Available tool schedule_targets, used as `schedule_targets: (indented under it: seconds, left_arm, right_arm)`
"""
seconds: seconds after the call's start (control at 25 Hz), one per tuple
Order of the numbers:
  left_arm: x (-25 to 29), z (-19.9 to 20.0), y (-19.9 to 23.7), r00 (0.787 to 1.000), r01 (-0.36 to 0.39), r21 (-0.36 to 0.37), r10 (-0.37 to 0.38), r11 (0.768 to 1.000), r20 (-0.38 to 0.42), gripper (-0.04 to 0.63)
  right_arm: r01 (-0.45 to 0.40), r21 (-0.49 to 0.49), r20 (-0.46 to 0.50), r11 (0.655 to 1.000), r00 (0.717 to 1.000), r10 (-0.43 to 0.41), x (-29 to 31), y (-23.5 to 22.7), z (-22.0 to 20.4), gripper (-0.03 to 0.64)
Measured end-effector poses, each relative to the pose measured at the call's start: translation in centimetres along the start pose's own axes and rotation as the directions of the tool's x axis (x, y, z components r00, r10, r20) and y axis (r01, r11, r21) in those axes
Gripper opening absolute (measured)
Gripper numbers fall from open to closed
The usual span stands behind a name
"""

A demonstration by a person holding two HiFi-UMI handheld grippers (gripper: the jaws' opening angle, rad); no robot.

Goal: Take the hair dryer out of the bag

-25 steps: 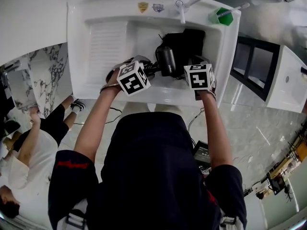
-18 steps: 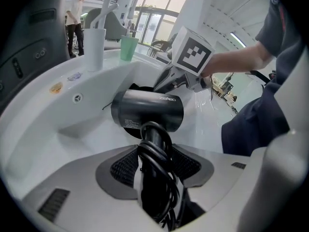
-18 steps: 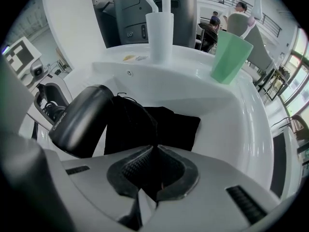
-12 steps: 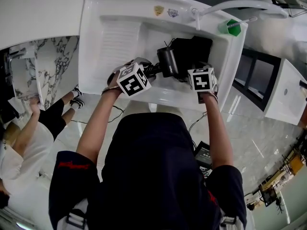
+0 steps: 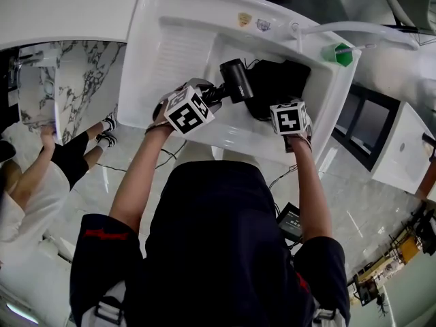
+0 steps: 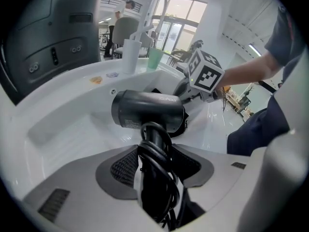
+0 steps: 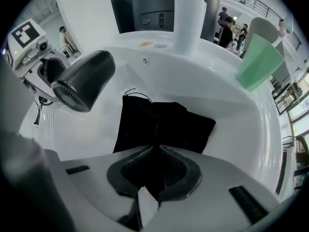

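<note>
A black hair dryer hangs clear of the bag over the white sink basin. My left gripper is shut on its handle, with the coiled cord wrapped round it. The black cloth bag lies flat in the basin's right part. My right gripper is shut on the bag's near edge, and the cloth is pinched between its pads.
A green cup with a toothbrush stands on the sink's back right corner beside a white faucet. A white cup stands behind the basin. People stand on the tiled floor at the left.
The left gripper has pulled the hair dryer left and up, out of the bag. The bag now lies flat and apart from it, still pinched by the right gripper.
</note>
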State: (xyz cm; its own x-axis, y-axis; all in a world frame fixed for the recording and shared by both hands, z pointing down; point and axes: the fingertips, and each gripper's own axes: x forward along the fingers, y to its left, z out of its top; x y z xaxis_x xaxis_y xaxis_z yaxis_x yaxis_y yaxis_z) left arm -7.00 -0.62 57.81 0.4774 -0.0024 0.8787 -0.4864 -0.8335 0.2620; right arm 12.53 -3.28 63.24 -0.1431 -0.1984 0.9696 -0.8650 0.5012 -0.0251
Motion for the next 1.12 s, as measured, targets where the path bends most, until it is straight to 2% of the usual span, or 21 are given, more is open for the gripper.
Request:
schedule_targets:
  seconds: [0.16, 0.36, 0.48, 0.72, 0.84, 1.12]
  left_arm:
    - [-0.9, -0.8, 1.7, 0.999, -0.049, -0.087, 0.049, 0.995, 0.006, 0.221]
    - [-2.0, -2.1, 4.1, 0.994, -0.108, -0.191, 0.112, 0.976, 0.01, 0.221]
    - [-2.6, -3.0, 5.6, 0.987, -0.151, -0.25, 0.158, 0.956, 0.008, 0.221]
    - [-3.6, -4.1, 8.6, 0.971, -0.226, -0.365, 0.241, 0.903, -0.004, 0.219]
    - [-4.0, -4.7, 9.8, 0.962, -0.255, -0.399, 0.271, 0.881, -0.015, 0.219]
    - [-4.3, -5.2, 12.0, 0.949, -0.289, -0.438, 0.314, 0.851, -0.015, 0.219]
  right_arm:
    - [-0.004, -0.027, -0.002, 1.0, 1.0, 0.004, 0.3, 0.4, 0.6, 0.046]
    - [-0.008, -0.071, -0.019, 0.997, 1.0, 0.007, 0.6, 1.1, 0.9, 0.048]
    - [-0.014, -0.098, -0.026, 0.995, 1.0, 0.012, 0.7, 1.5, 1.2, 0.048]
    - [-0.02, -0.123, -0.043, 0.992, 0.999, 0.015, 1.1, 2.0, 1.7, 0.048]
    - [-0.016, -0.136, -0.048, 0.991, 0.999, 0.01, 1.2, 2.4, 1.9, 0.048]
    - [-0.012, -0.148, -0.052, 0.989, 0.999, 0.005, 1.3, 2.7, 2.6, 0.048]
